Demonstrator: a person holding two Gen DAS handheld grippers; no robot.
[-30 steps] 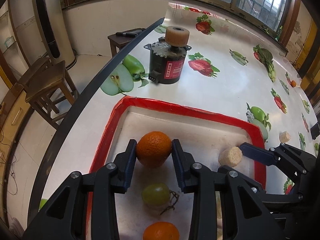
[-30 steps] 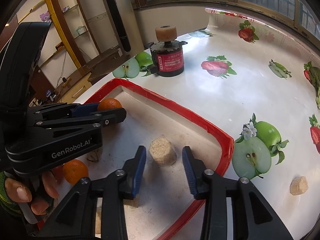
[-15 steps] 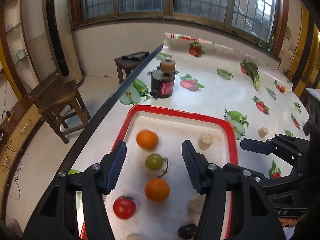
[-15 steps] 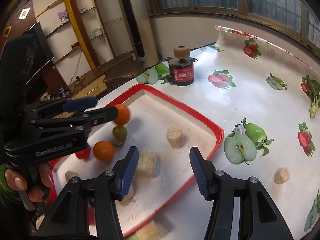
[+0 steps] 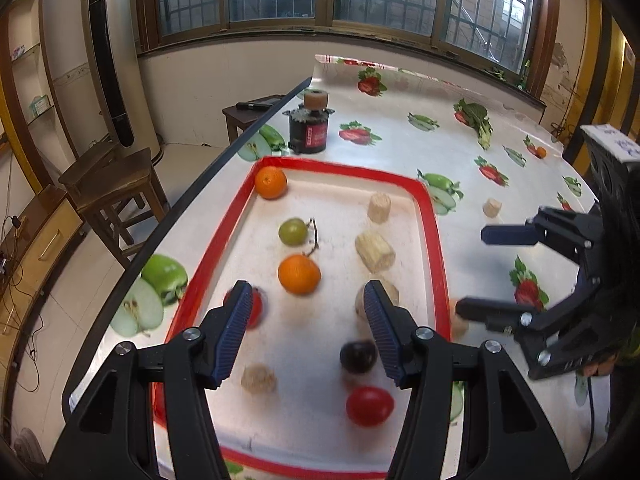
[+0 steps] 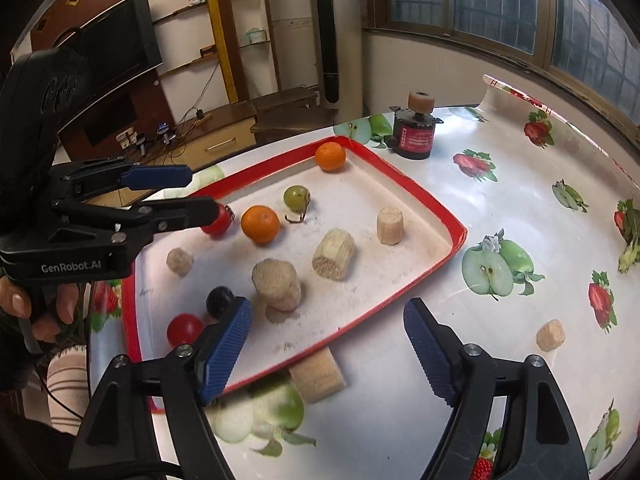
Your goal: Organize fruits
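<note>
Left wrist view: the left gripper [image 5: 305, 330] hangs above the near half of a red-rimmed tray [image 5: 434, 216], its blue fingers [image 5: 234, 332] spread with nothing between them; they have just been opening. In the tray, an orange [image 5: 271, 182] sits in the corner at 11 o'clock, touching the rim. A green grape [image 5: 293, 231] with its stem lies toward the tray's middle, and a second orange [image 5: 299, 274] lies just nearer than it. A red tomato [image 5: 253, 307] shows behind the left finger at 9 o'clock, partly hidden. A dark grape [image 5: 358, 356] and another tomato [image 5: 369, 406] lie at 5 o'clock, near each other. Pale cork-like cylinders [image 5: 375, 252] are scattered over the tray's right half. A black motor [image 5: 309, 128] with a cork on top stands on the fruit-print tablecloth [image 5: 400, 148] at 12 o'clock, beyond the tray.

Right wrist view: the right gripper [image 6: 328, 344] hovers over the tray's near rim, its fingers [image 6: 426, 354] spread wide and empty; they too have just been opening. One cork [image 6: 318, 372] lies on the cloth just outside the tray below it, and another [image 6: 551, 335] lies well apart at 3 o'clock. The left gripper shows at 9 o'clock, held by a hand [image 6: 40, 304].
</note>
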